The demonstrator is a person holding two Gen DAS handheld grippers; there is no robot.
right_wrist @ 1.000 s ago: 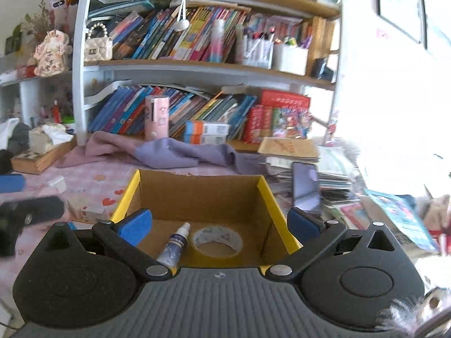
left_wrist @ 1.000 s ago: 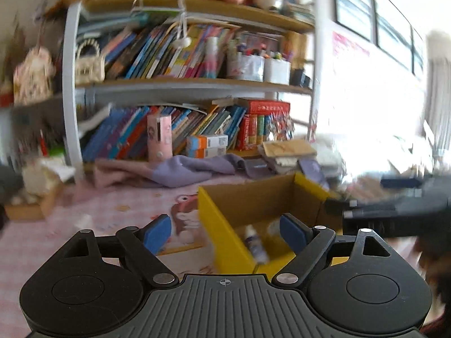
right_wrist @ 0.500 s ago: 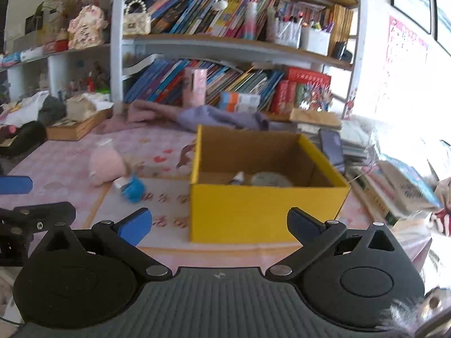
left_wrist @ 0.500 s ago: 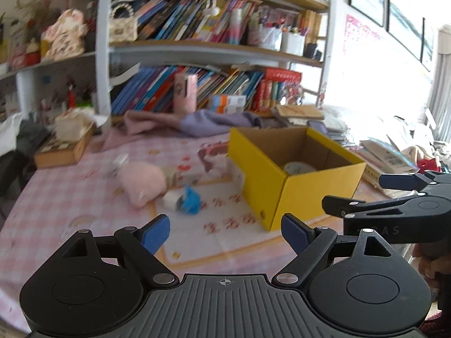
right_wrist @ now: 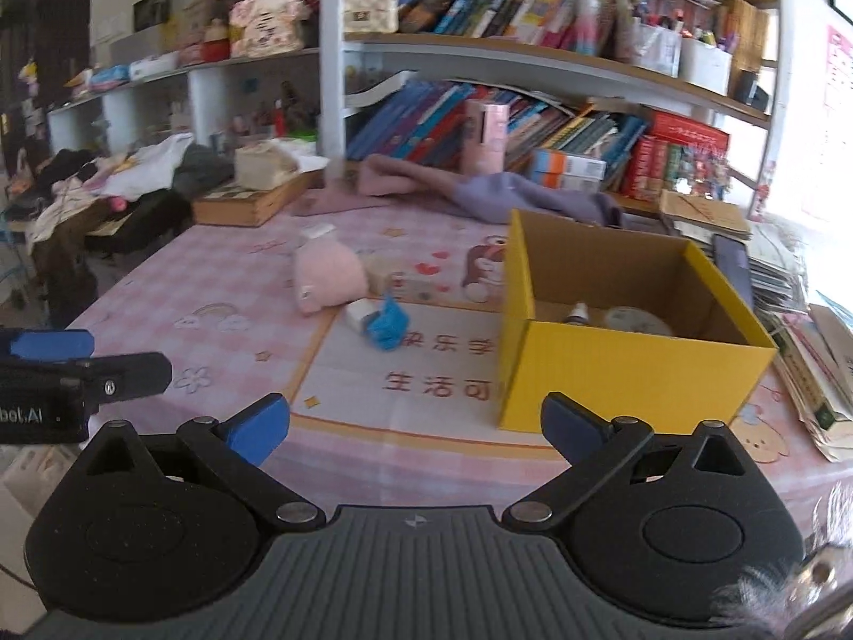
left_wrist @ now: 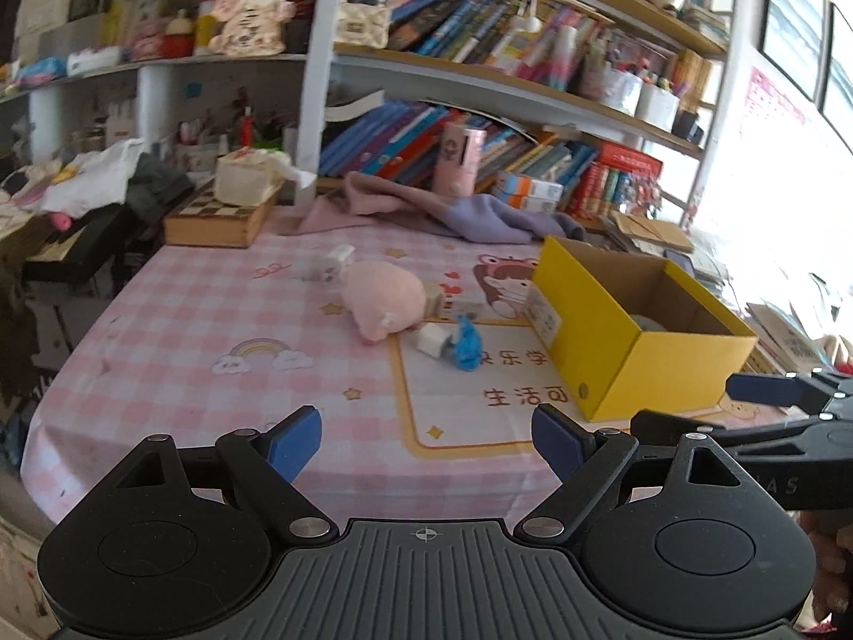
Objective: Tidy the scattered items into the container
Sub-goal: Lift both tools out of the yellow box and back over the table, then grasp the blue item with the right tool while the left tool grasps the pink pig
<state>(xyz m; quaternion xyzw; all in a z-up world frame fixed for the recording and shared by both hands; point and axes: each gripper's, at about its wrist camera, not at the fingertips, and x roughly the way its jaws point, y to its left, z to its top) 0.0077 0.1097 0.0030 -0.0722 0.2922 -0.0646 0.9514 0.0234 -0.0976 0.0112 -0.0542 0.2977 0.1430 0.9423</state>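
Yellow box already holds a bottle and tape, while left of it a pink plush and blue thing wait; both grippers' fingers released, empty.

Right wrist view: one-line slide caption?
Open right gripper faces the yellow box, bottle and tape roll inside; pink plush and blue item lie on the tablecloth.

Chinese characters 生活可 on the tablecloth, "bot.AI" on the left tongs
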